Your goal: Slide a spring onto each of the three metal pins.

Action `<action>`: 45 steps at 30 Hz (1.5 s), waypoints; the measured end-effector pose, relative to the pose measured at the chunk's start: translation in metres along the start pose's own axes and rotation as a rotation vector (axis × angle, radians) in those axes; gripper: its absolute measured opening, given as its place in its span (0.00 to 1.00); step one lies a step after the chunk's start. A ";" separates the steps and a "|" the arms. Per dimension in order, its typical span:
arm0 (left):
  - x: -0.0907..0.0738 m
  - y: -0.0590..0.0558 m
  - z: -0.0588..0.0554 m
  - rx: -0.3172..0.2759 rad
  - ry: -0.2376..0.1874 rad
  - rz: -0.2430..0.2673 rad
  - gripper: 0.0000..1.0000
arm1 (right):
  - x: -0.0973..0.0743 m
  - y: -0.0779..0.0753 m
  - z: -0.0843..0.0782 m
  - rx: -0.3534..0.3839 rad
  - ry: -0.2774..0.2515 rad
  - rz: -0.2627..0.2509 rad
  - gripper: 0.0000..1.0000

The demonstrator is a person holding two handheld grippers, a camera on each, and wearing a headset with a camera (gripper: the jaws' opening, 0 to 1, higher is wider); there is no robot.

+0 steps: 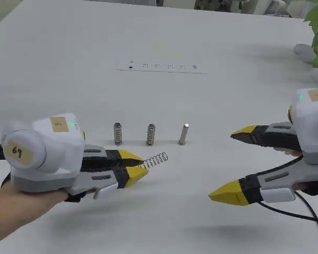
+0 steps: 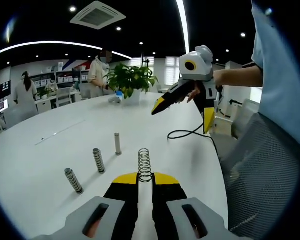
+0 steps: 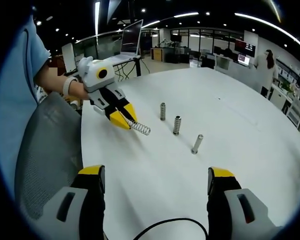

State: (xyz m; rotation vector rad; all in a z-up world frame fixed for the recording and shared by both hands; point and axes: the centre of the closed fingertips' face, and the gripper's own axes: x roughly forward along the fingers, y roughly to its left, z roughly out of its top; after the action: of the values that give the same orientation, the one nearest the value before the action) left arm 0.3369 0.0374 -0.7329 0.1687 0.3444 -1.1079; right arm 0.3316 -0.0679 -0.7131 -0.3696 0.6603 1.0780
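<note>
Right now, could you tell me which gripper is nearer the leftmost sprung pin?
Left. The left gripper, shut on the loose spring, is close in front of that pin; the right gripper hangs open well to its right.

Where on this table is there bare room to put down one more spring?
Free: the wide table band between the socket strip and the three pins; also the patch between the bare pin and the open right gripper. Crowded: in front of the two sprung pins, where the left gripper holds a spring.
</note>
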 end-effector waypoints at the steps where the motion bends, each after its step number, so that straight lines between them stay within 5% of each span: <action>1: -0.003 -0.001 0.000 -0.002 0.000 0.004 0.01 | 0.001 0.000 0.002 -0.009 0.001 0.005 0.83; 20: -0.036 -0.009 0.009 -0.004 -0.043 0.054 0.01 | 0.025 0.014 0.038 -0.110 -0.001 0.131 0.79; 36: -0.047 -0.019 0.010 -0.006 -0.065 0.045 0.01 | 0.048 0.037 0.068 -0.180 0.025 0.321 0.59; 45: -0.050 -0.022 0.010 -0.008 -0.071 0.032 0.01 | 0.053 0.051 0.076 -0.157 0.012 0.410 0.48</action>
State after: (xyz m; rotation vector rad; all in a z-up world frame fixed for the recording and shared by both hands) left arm 0.2993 0.0673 -0.7049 0.1272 0.2813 -1.0780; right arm 0.3261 0.0356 -0.6889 -0.3850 0.6801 1.5251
